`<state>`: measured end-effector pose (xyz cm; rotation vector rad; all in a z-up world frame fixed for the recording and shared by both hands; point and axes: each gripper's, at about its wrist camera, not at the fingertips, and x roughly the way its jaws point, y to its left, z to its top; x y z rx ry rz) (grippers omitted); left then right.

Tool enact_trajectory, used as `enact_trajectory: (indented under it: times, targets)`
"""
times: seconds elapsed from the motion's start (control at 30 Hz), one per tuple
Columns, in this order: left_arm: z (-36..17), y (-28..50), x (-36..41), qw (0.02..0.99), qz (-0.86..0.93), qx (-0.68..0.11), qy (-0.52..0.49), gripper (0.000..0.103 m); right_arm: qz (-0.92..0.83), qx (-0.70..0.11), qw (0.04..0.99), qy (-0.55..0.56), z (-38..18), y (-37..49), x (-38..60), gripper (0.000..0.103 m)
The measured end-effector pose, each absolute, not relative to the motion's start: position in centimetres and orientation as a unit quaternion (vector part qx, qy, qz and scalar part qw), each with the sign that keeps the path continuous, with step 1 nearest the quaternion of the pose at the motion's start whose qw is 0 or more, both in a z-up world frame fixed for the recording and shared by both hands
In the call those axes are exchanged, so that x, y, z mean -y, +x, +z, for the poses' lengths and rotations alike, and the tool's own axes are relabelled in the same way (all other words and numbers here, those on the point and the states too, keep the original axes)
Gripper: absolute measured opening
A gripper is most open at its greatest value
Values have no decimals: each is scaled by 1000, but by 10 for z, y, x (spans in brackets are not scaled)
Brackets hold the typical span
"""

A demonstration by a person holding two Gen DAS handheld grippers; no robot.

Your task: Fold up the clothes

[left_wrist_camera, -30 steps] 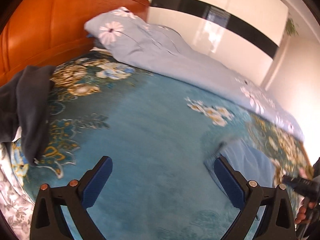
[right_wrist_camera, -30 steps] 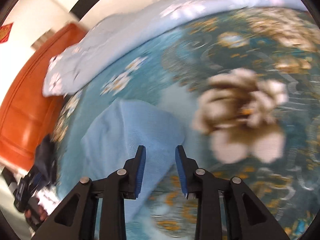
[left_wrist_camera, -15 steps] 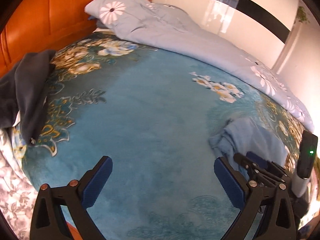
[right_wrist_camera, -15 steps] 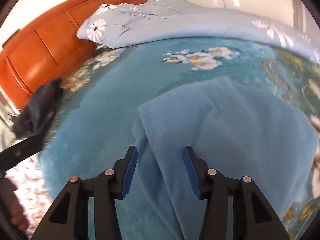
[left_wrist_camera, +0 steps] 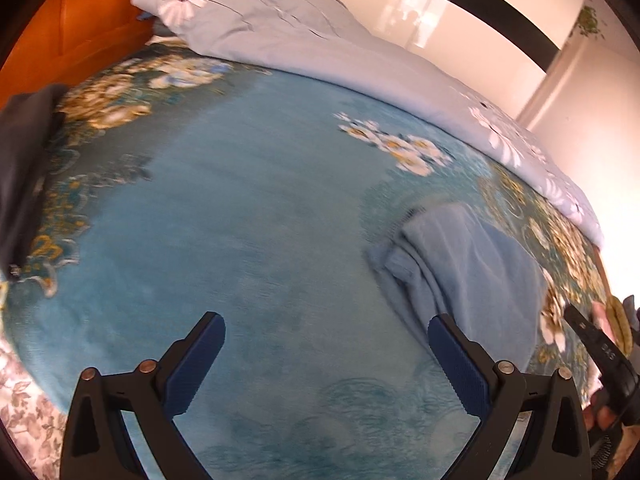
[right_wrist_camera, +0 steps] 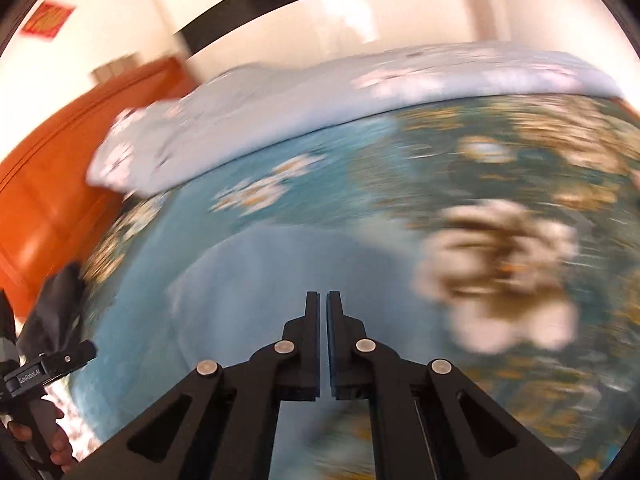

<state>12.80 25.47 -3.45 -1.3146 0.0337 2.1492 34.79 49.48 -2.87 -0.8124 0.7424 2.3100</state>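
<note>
A folded light blue garment [left_wrist_camera: 472,272] lies on the teal floral bedspread [left_wrist_camera: 240,208], right of centre in the left wrist view. My left gripper [left_wrist_camera: 326,344] is open and empty above the bedspread, its right finger beside the garment's near edge. In the blurred right wrist view the same garment [right_wrist_camera: 256,292] lies flat under my right gripper [right_wrist_camera: 323,300], whose jaws are nearly together with only a thin gap; nothing shows between them.
A dark grey garment [left_wrist_camera: 20,168] hangs over the left bed edge; it also shows in the right wrist view [right_wrist_camera: 52,312]. A pale blue floral duvet [left_wrist_camera: 320,52] lies along the far side. An orange wooden headboard [right_wrist_camera: 52,184] stands at the left.
My right gripper has closed from partly open and lifted away with fast motion blur. My left gripper has stayed open and shifted toward the blue garment, which now lies nearer its right finger.
</note>
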Motion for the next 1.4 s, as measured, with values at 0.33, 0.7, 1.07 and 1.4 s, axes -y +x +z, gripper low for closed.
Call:
enact_trajectory:
  times: [0.33, 0.7, 1.07, 1.4]
  targets:
    - [-56, 128, -313, 375, 789, 2, -487, 89, 889, -244, 243, -303, -18, 351, -472, 4]
    - [-84, 133, -336, 401, 776, -14, -487, 21, 875, -275, 259, -302, -25, 378, -464, 3]
    - [112, 141, -332, 493, 819, 17, -294, 5, 865, -307, 287, -276, -14, 435, -473, 3]
    - [335, 182, -306, 534, 843, 9, -66, 6, 871, -324, 279, -244, 1, 451, -469, 3]
